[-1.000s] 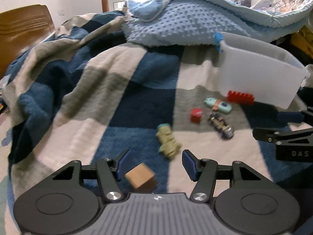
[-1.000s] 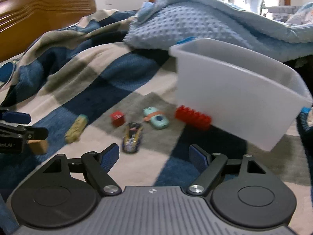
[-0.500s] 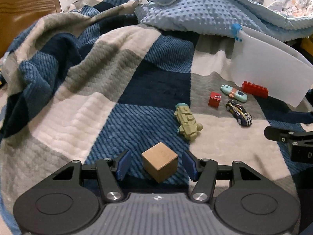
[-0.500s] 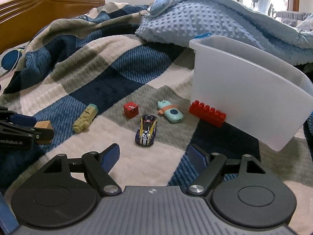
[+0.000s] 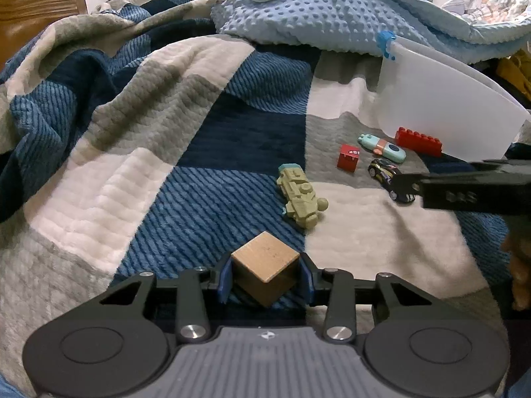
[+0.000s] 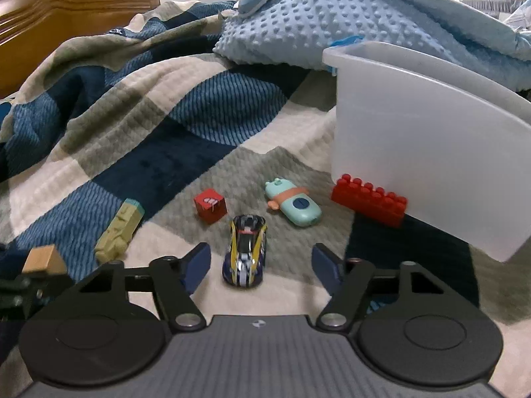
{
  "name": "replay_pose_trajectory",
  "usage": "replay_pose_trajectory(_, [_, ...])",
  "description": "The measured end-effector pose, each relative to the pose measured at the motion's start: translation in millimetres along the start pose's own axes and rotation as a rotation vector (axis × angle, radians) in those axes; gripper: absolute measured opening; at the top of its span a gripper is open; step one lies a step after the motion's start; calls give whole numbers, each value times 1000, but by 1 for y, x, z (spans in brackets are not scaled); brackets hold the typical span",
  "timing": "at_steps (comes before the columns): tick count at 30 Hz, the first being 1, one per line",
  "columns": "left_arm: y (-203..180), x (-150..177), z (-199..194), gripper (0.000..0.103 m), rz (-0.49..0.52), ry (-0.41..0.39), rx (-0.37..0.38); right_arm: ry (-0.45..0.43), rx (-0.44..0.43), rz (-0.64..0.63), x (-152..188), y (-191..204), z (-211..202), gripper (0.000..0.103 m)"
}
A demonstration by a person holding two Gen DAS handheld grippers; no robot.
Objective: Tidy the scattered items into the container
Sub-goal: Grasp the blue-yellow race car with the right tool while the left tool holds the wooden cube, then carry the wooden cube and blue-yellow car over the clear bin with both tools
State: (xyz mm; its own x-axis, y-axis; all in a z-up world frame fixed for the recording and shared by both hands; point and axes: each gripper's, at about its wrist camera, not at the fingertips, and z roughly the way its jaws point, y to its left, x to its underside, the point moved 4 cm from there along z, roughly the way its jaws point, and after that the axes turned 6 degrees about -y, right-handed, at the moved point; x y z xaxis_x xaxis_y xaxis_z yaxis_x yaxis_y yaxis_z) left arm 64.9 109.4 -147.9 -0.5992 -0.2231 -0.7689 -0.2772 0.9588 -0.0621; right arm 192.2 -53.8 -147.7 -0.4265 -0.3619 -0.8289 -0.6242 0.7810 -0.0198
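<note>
— Checked blanket [image 5: 139, 179] in blue, grey and cream covers the bed you are working on, with a dotted light-blue blanket [image 5: 308, 10] heaped behind and a wooden headboard [image 6: 66, 10] off to your left. What does your left hand have?

— Your left gripper [image 5: 265, 278] has its two blue pads pressed against opposite sides of the wooden cube [image 5: 265, 270], which sits tilted on one corner between them, low over a blue square of the blanket. In the right wrist view you can see that same cube at the far left edge, with the gripper's black frame under it.

— And your right gripper [image 6: 262, 265]?

— Its fingers stand wide apart and grip nothing. The toy car [image 6: 245, 252] lies on the blanket between them, nose pointing away from you, touching neither pad.

— Where are the other scattered items?

— Just beyond the car you have the red cube [image 6: 210, 209] to its left and the mint-green toy [image 6: 293, 205] with an orange band to its right. The olive-green toy vehicle [image 5: 300, 199] lies further left, between the red cube and the wooden cube. The red building brick [image 6: 368, 204] rests right up against the foot of the container.

— And the container itself?

— The white plastic bin [image 6: 415, 139] stands on the blanket to your right, in front of the dotted blanket, with a blue clip [image 5: 386, 41] on its far corner. From these angles you cannot see what is inside it.
</note>
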Motion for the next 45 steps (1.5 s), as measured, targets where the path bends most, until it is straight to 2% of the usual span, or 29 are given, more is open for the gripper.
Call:
replay_pose_trajectory(9, [-8, 1, 2, 44, 37, 8, -20, 61, 36, 15, -2, 4, 27, 67])
replay_pose_trajectory(10, [-8, 1, 3, 44, 38, 12, -22, 67, 39, 0, -1, 5, 29, 64])
replay_pose_trajectory(12, [-10, 1, 3, 44, 44, 14, -29, 76, 36, -29, -1, 8, 30, 44])
replay_pose_trajectory(14, [-11, 0, 3, 44, 40, 16, -32, 79, 33, -48, 0, 12, 27, 33])
replay_pose_trajectory(19, [-13, 0, 1, 43, 34, 24, -27, 88, 42, -92, 4, 19, 17, 33])
replay_pose_trajectory(27, [-34, 2, -11, 43, 70, 20, -2, 103, 37, -61, 15, 12, -16, 33])
replay_pose_trajectory(33, [-61, -2, -20, 43, 112, 10, 23, 86, 59, 6, 17, -8, -41, 33])
replay_pose_trajectory(45, [-132, -46, -27, 43, 230, -71, 99, -3, 135, 38, 1, -60, -89, 33])
